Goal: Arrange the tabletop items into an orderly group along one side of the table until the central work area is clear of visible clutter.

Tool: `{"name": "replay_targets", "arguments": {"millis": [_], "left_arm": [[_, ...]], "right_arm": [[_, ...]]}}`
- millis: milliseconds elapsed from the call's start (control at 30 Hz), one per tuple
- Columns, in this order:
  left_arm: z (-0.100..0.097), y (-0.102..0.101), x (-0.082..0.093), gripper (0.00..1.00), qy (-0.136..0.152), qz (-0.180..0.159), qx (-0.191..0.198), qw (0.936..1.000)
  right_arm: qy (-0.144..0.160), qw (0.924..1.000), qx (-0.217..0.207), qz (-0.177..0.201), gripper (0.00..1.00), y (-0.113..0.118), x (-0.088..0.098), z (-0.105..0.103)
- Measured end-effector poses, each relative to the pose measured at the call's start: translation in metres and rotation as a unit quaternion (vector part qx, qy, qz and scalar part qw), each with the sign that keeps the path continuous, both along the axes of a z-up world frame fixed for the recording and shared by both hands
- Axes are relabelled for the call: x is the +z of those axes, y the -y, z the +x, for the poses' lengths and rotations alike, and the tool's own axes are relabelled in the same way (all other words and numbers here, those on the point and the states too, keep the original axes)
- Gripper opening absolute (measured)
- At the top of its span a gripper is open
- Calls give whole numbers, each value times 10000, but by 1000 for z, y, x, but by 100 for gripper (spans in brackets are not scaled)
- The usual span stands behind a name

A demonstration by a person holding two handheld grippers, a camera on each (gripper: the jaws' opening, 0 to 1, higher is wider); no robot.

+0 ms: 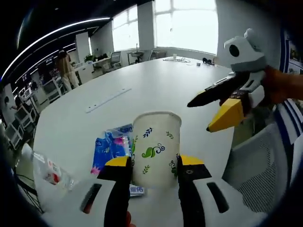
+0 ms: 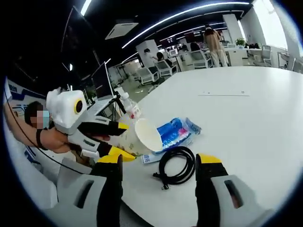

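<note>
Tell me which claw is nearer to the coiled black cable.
Right. The right claw is open with the black cable lying on the table between its jaws. The left claw sits off to the cable's side, shut on the paper cup.

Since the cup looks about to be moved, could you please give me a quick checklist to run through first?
1. Left gripper fingers on both sides of the paper cup: ok.
2. Grip firm enough to lift: cannot tell.
3. Cup contents: cannot tell.
4. Right gripper open and holding nothing: ok.
5. Coiled black cable clear of the right gripper: not ok, it lies between its fingers.
6. Blue packet clear of the cup: not ok, it lies right against it.
</note>
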State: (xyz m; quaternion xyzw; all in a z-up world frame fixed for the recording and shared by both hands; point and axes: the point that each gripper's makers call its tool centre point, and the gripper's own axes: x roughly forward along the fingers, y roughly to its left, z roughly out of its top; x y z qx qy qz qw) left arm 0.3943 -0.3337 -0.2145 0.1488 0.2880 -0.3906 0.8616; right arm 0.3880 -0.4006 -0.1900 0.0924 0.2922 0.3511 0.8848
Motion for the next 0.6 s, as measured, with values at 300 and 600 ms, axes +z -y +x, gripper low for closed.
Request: {"name": "replay_targets", "arguments": {"millis": [300,600], "left_arm": [[-15,15,1,38,105,73,-404,9991],[-25,21,2,38,189,133,-655,9976]], "right_arm": [[1,9995,301,94,56,-16,3,-6],[-35,9981,553,257,46,-26,5,-17]]}}
